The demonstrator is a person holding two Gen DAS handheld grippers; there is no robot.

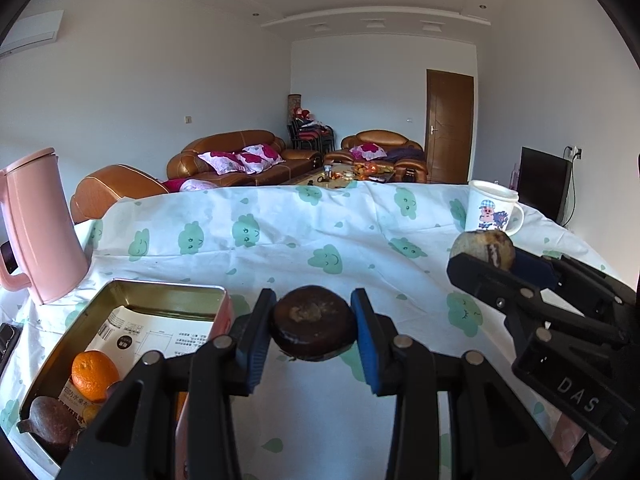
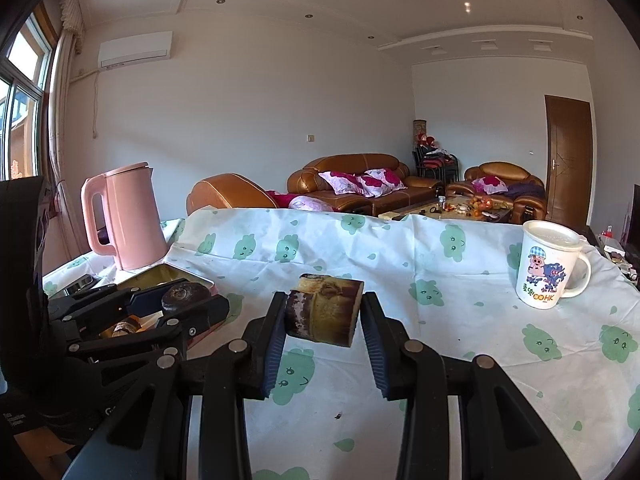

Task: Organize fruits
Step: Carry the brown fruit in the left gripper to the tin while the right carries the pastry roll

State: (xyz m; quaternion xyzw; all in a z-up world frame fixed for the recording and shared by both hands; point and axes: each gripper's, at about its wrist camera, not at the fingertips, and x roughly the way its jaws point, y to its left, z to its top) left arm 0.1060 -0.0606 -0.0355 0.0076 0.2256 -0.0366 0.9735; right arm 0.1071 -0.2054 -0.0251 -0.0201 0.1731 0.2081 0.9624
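My left gripper [image 1: 314, 330] is shut on a dark brown, flattened round fruit [image 1: 314, 328], held above the cloth just right of the open metal tin [image 1: 120, 292]. The tin holds an orange [image 1: 94, 374], a brown-purple fruit [image 1: 50, 424] and a printed paper sheet. My right gripper [image 2: 324, 316] is shut on a short sugarcane piece [image 2: 324, 310], held above the cloth. In the left wrist view the right gripper [image 1: 486, 258] and its sugarcane piece [image 1: 482, 248] show at the right. In the right wrist view the left gripper [image 2: 188, 298] and its dark fruit [image 2: 186, 296] show at the left over the tin.
A pink kettle [image 1: 40, 224] stands at the table's far left, behind the tin. A white cartoon mug [image 2: 548, 264] stands at the far right. A white tablecloth [image 1: 280, 240] with green clouds covers the table. Sofas and a coffee table lie beyond the far edge.
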